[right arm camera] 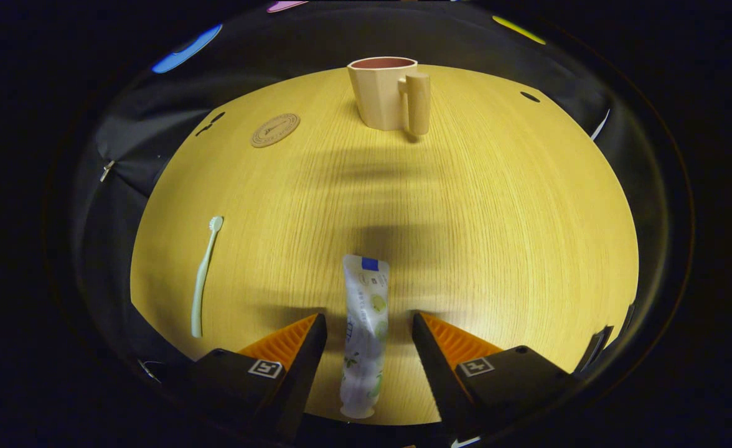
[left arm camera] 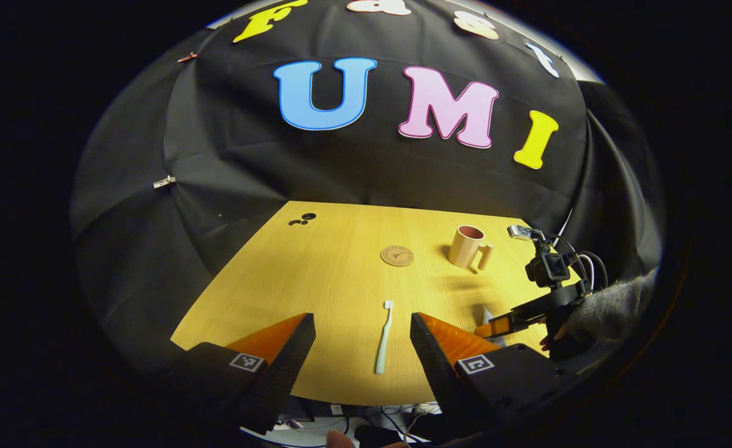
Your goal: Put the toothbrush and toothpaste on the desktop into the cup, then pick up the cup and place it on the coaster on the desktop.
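A pale toothbrush (left arm camera: 383, 339) lies on the wooden desktop (left arm camera: 341, 267), pointing away, between the fingers of my open left gripper (left arm camera: 363, 323), which hovers above the near edge. A beige cup (left arm camera: 467, 246) with a handle stands upright at the far right, and a round brown coaster (left arm camera: 397, 255) lies left of it. In the right gripper view, a white toothpaste tube (right arm camera: 363, 330) lies lengthwise between the fingers of my open right gripper (right arm camera: 369, 326), untouched by either. The cup (right arm camera: 391, 93) stands far ahead, the coaster (right arm camera: 275, 129) far left, the toothbrush (right arm camera: 203, 280) at left.
The right gripper (left arm camera: 497, 325) with its camera and cables, held by a hand in a grey sleeve (left arm camera: 609, 305), shows at the desktop's right edge in the left gripper view. Dark holes (left arm camera: 302, 219) mark the far left corner. Black cloth walls surround the desk.
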The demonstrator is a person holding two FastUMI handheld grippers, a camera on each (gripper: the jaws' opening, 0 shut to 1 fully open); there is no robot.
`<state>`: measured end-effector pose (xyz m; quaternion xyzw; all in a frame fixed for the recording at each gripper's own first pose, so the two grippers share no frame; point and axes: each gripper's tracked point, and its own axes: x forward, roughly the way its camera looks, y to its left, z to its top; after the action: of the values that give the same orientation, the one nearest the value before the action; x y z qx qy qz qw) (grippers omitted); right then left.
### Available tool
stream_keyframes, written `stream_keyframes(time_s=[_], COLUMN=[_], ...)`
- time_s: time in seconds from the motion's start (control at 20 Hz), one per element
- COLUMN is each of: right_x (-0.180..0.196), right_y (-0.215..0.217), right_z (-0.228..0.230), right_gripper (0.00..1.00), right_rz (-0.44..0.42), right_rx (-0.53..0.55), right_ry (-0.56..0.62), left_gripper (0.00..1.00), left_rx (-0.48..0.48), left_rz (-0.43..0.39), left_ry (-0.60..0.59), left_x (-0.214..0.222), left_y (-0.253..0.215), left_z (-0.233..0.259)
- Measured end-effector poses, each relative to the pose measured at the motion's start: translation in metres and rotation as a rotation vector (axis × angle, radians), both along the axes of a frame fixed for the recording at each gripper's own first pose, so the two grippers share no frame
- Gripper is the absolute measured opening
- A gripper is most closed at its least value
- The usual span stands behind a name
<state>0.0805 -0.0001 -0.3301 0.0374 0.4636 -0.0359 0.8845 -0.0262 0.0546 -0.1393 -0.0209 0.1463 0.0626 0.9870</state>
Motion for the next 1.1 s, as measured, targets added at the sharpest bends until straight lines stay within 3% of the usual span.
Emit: stream_keyframes(time_s=[0.05, 0.1, 0.15, 0.2, 0.25, 0.3, 0.45, 0.7, 1.1], right_x=[0.0, 0.001, 0.002, 0.001, -0.001, -0.002, -0.012, -0.023, -0.045], right_y=[0.001, 0.002, 0.004, 0.008, 0.013, 0.017, 0.028, 0.029, 0.003], right_z=[-0.003, -0.001, -0.004, -0.005, -0.005, -0.004, -0.006, 0.027, 0.077], right_gripper=[0.8, 0.54, 0.52, 0.4, 0.35, 0.17, 0.1, 0.09, 0.09], right_rz=[-0.002, -0.008, -0.009, 0.004, 0.01, 0.017, 0.074, 0.071, 0.035], right_rx=[0.01, 0.023, 0.045, 0.077, 0.115, 0.145, 0.194, 0.223, 0.247], right_ry=[0.017, 0.02, 0.032, 0.042, 0.055, 0.055, 0.057, -0.026, -0.134], left_gripper=[0.97, 0.97, 0.97, 0.97, 0.97, 0.97, 0.97, 0.97, 0.96], left_rx=[-0.004, -0.007, -0.01, -0.012, -0.013, -0.014, -0.019, -0.029, -0.025], left_rz=[0.004, 0.007, 0.009, 0.01, 0.008, 0.008, 0.005, -0.052, -0.17], left_ry=[0.0, 0.0, 0.001, 0.002, 0.004, 0.006, 0.011, 0.043, 0.218], left_x=[0.0, 0.0, 0.0, 0.001, 0.002, 0.003, 0.007, 0.033, 0.112], left_y=[0.002, 0.002, 0.003, 0.004, 0.003, 0.002, 0.002, -0.013, -0.043], left_z=[-0.001, 0.0, -0.001, -0.001, -0.003, -0.004, -0.005, -0.009, -0.063])
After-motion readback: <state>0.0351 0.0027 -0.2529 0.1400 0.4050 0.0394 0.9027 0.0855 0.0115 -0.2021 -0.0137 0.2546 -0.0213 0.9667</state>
